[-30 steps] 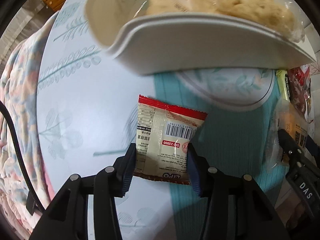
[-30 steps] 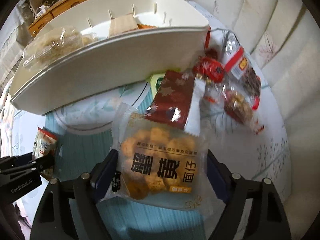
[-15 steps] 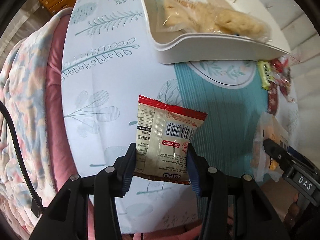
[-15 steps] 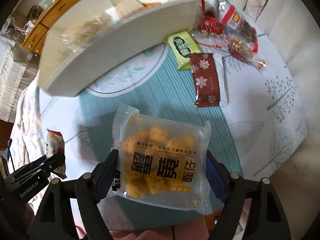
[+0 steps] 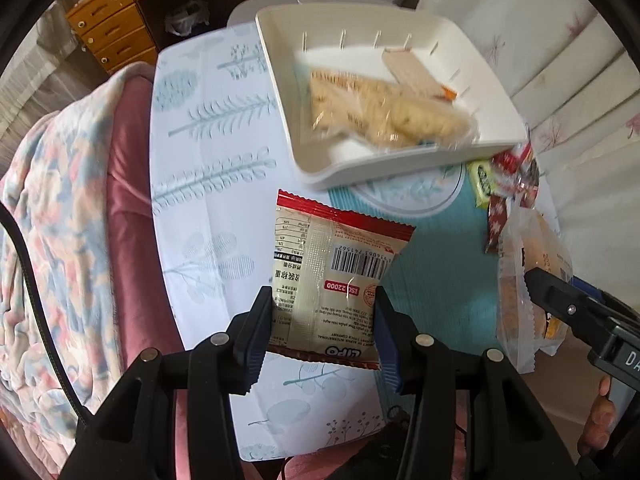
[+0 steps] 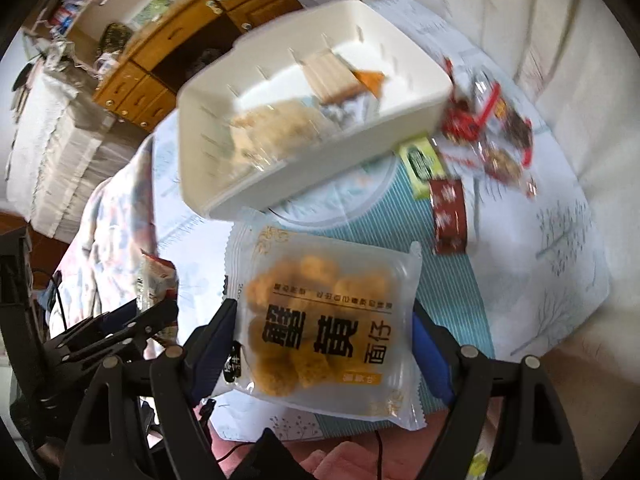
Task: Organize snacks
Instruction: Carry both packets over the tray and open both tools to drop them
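My left gripper is shut on a cream snack packet with a red edge and a barcode, held above the table. My right gripper is shut on a clear bag of golden fried pieces with black characters, also held up; the bag shows in the left wrist view too. A white bin stands on the table beyond both and holds a clear bag of pale snacks and a tan packet. It also shows in the right wrist view.
Loose snacks lie right of the bin: a green packet, a dark red snowflake packet and red wrapped sweets. The tablecloth has a teal striped panel. A floral blanket lies left. Wooden drawers stand behind.
Both grippers have pulled back and risen with their packets. The bin, close overhead a second ago, now sits farther off and its inside is visible.
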`<state>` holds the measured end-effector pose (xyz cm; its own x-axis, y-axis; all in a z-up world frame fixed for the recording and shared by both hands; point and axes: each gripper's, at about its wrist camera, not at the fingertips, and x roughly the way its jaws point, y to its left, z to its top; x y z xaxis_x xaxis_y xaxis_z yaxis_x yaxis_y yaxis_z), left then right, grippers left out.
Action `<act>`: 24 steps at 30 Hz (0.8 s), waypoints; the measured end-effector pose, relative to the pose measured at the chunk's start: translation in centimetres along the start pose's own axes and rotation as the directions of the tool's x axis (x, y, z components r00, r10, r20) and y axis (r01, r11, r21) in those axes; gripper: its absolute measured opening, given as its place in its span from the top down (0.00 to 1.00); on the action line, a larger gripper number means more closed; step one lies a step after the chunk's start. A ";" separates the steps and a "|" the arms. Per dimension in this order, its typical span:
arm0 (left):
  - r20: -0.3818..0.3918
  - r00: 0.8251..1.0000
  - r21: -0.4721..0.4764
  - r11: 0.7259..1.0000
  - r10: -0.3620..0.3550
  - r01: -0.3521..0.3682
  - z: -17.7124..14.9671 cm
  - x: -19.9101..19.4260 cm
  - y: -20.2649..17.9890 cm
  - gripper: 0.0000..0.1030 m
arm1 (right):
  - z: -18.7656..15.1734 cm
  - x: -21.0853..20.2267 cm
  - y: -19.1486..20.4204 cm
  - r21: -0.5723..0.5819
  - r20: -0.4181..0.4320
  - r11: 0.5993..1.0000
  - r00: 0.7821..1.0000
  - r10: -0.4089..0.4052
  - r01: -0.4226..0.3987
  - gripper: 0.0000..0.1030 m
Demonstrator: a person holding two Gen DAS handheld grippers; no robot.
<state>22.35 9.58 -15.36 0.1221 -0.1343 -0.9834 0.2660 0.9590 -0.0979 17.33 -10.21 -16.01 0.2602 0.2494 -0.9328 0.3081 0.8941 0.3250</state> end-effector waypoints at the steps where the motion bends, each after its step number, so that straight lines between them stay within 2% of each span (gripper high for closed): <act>1: 0.006 1.000 -0.009 1.000 0.002 -0.002 0.3 -0.4 -0.1 0.55 | 0.5 -0.2 0.3 -0.013 0.006 1.000 1.000 0.002 -0.001 0.20; 12: 0.068 0.998 -0.095 0.995 0.004 0.002 4.4 -2.1 -1.3 0.55 | 7.4 -2.8 0.6 -0.128 0.076 0.992 0.997 0.019 -0.009 0.20; 18: 0.107 0.994 -0.163 0.986 -0.017 0.034 7.1 -1.4 -1.9 0.55 | 11.0 -2.5 0.2 -0.197 0.105 0.980 0.994 0.016 0.006 0.20; 24: 0.192 0.980 -0.244 0.965 -0.048 0.095 9.1 -0.4 -2.1 0.55 | 14.3 -1.0 -0.6 -0.255 0.129 0.967 0.991 0.022 0.011 0.20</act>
<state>30.46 5.32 -13.41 0.2905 -0.2258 -0.9299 0.0355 0.9736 -0.2253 29.96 -16.32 -13.06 0.3825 0.2196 -0.8975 0.0671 0.9622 0.2640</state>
